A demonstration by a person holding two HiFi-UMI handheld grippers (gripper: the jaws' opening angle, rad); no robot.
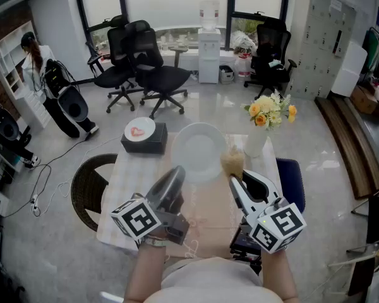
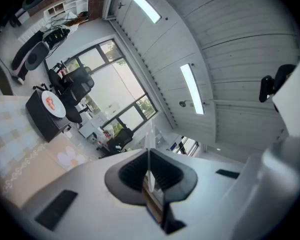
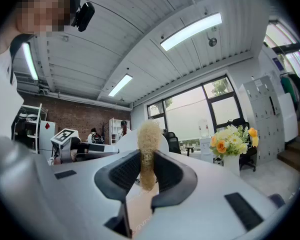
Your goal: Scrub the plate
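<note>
Office w/ glazed wall; table [image 1: 123, 175] w/ checked cloth below. A tan fibrous scrubber [image 3: 149, 139] is clamped in the right gripper [image 3: 147, 173], jaws closed on its lower part. The plate [image 1: 199, 151] is held up over the table, near rim pinched edge-on in the left gripper [image 2: 149, 176]. The scrubber is seen at its right rim, touching or just beside.

Risk: only a thin rim is gripped, so the plate could be levered or slipped out if scrubbed hard, and the wad could be dragged from the jaws.

A vase of flowers [image 1: 265, 122] just to the right may be knocked on a wide stroke. A black box [image 1: 143, 139] is set apart at left. Office chairs [image 1: 145, 68] & a person [image 1: 41, 74] are well off.
</note>
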